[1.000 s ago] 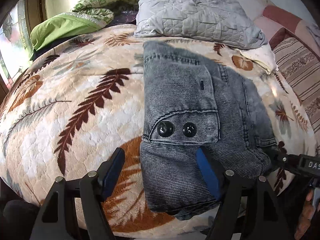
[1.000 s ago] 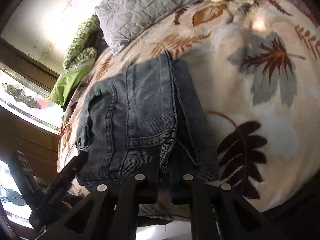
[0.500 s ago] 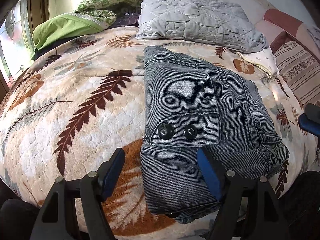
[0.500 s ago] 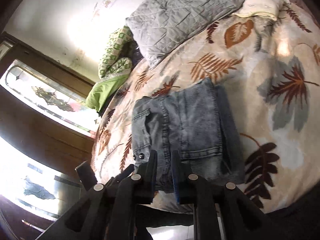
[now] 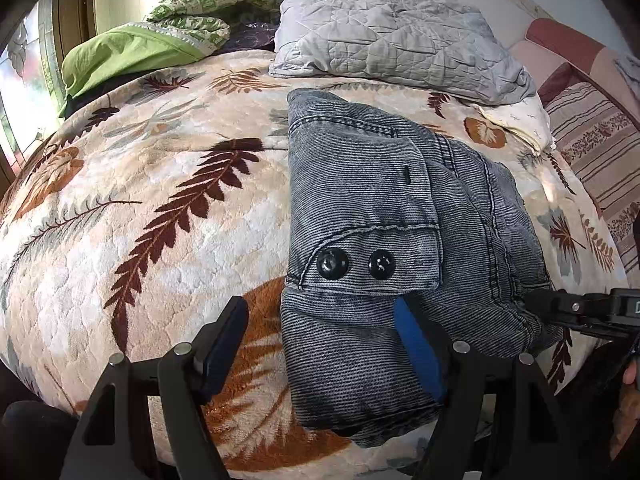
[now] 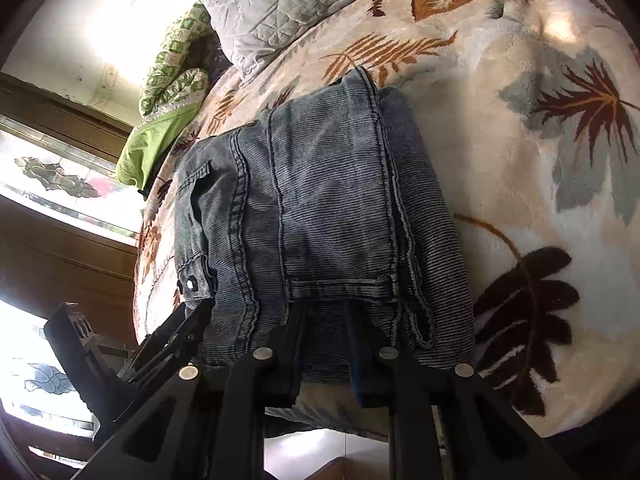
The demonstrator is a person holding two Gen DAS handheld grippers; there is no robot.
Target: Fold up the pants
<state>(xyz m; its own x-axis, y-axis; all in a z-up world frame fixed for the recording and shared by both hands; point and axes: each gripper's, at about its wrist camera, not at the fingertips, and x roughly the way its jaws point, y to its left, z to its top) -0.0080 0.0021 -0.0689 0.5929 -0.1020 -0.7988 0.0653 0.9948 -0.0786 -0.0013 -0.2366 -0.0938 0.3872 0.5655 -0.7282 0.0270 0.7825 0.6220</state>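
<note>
The grey-blue denim pants (image 5: 384,240) lie folded into a thick rectangle on the leaf-print blanket (image 5: 140,220), with two black buttons facing the left wrist view. My left gripper (image 5: 320,344) is open, its blue pads straddling the near left corner of the pants. My right gripper (image 6: 324,344) has its jaws a narrow gap apart at the near edge of the pants (image 6: 328,208); whether cloth sits between them is hidden. It shows in the left wrist view (image 5: 560,312) at the pants' right edge.
A grey quilted pillow (image 5: 392,36) and green bedding (image 5: 132,52) lie at the head of the bed. A striped cushion (image 5: 596,152) sits at the right. A window with patterned glass (image 6: 52,176) is on the left. The bed edge is right below both grippers.
My right gripper pulled back from the pants half a second ago and has come back to their near edge, with its jaws slightly wider. The left gripper has hardly moved.
</note>
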